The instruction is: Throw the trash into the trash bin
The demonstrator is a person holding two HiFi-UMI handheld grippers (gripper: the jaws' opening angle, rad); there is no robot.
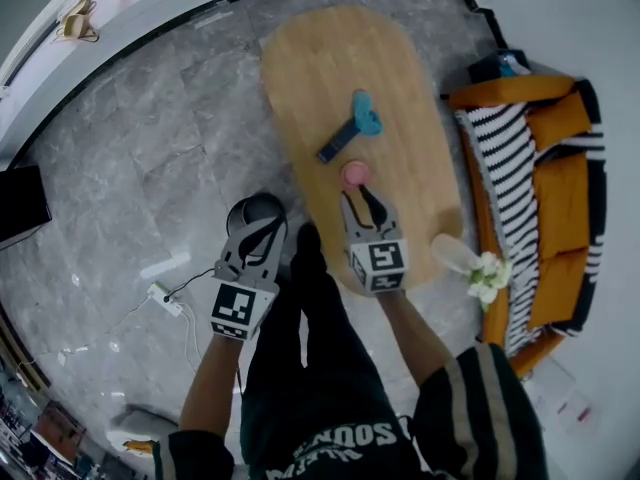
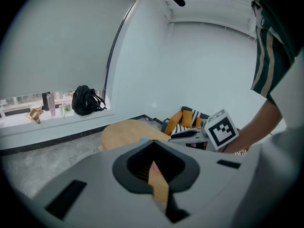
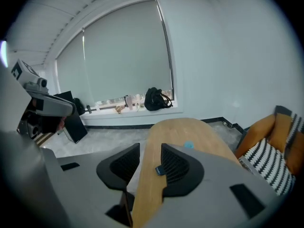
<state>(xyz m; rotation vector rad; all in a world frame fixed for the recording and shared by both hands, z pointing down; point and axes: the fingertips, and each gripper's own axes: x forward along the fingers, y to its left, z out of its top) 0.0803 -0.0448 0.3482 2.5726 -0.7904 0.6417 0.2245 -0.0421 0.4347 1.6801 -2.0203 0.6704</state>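
Up the middle we've got the long wooden table (image 1: 340,58), with the dark round trash bin (image 1: 262,208) on the floor just left of its near end. Our left gripper (image 1: 262,230) hangs clenched over the bin. Our right gripper (image 1: 358,196) is spread open above the table's near end, with the pink trash (image 1: 355,174) lying just past its tips.

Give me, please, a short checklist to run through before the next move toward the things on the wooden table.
1. Right gripper jaws apart, empty: ok.
2. Small pink round object on the oval wooden table, just ahead of those jaws: ok.
3. Dark round trash bin on the floor beside the table, near the left gripper: ok.
4. Left gripper empty: cannot tell; jaws nearly together, a tan sliver between.
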